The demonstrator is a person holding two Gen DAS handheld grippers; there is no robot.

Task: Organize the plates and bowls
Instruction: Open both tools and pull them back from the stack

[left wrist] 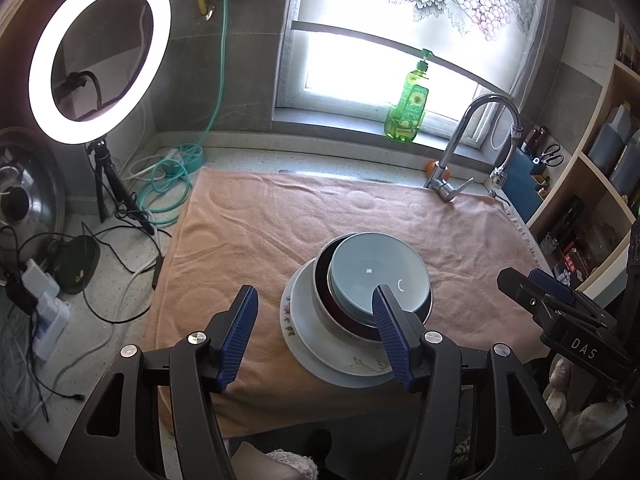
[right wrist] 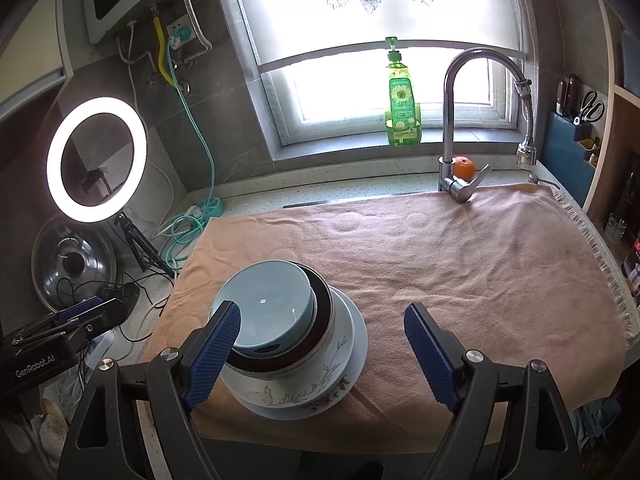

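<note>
A stack of dishes stands on the peach towel (left wrist: 260, 220) near its front edge. A light blue bowl (left wrist: 368, 276) sits on top, nested in a dark brown-lined bowl (left wrist: 322, 280), which rests on a white floral plate (left wrist: 304, 336). My left gripper (left wrist: 316, 296) is open just in front of the stack; its right finger (left wrist: 390, 332) overlaps the blue bowl's rim in the picture. My right gripper (right wrist: 322, 308) is open too, with the stack (right wrist: 280, 320) by its left finger (right wrist: 216, 352). Neither pair of pads presses on a dish.
A faucet (right wrist: 452, 120), a green soap bottle (right wrist: 402, 112) and an orange (right wrist: 464, 166) stand at the back by the window. A ring light (left wrist: 100, 60), a pot lid (right wrist: 74, 268), hoses and cables crowd the left counter. Shelves (left wrist: 592, 184) line the right.
</note>
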